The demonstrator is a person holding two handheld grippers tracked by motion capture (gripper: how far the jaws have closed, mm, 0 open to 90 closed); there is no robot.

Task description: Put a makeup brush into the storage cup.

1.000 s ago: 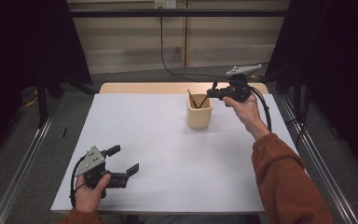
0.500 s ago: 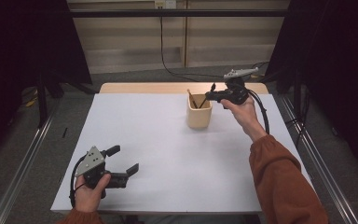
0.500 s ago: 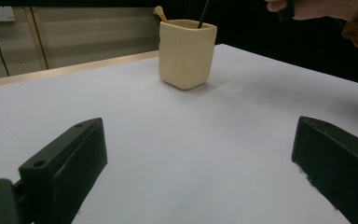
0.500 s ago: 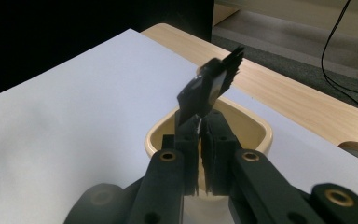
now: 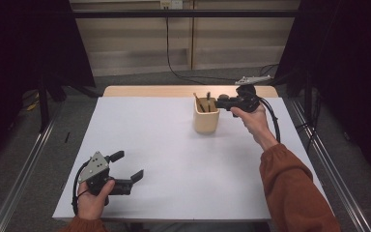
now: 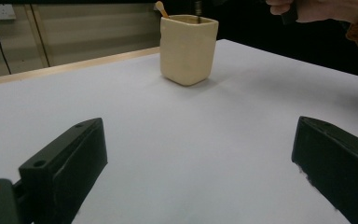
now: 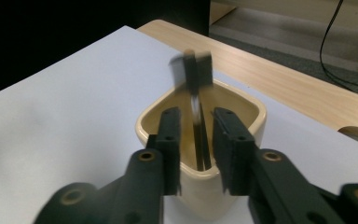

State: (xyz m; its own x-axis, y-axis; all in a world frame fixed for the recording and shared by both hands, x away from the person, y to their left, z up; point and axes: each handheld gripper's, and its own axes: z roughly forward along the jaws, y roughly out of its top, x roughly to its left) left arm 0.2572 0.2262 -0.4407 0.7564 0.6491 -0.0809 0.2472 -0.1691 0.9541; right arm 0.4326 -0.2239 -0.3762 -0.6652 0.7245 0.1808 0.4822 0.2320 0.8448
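A cream square cup [image 5: 206, 123] stands on the white table top, right of centre toward the far edge. A tan wooden stick [image 5: 195, 98] leans inside it. My right gripper [image 5: 218, 102] hovers over the cup's right rim. In the right gripper view its jaws [image 7: 197, 116] stand slightly apart above the cup [image 7: 242, 102]. A blurred dark-headed tool [image 7: 196, 70] stands upright in the gap, touching neither jaw. My left gripper [image 5: 128, 166] rests wide open at the near left, holding nothing. The left gripper view shows the cup [image 6: 189, 49] far ahead.
The white table top [image 5: 174, 145] has free room between the two grippers. A bare wooden strip [image 5: 174, 91] runs along the far edge. Black curtains hang on both sides, and a cable [image 5: 275, 125] trails from the right gripper.
My right gripper has moved left, from beside the cup to over its rim. The left gripper has stayed still.
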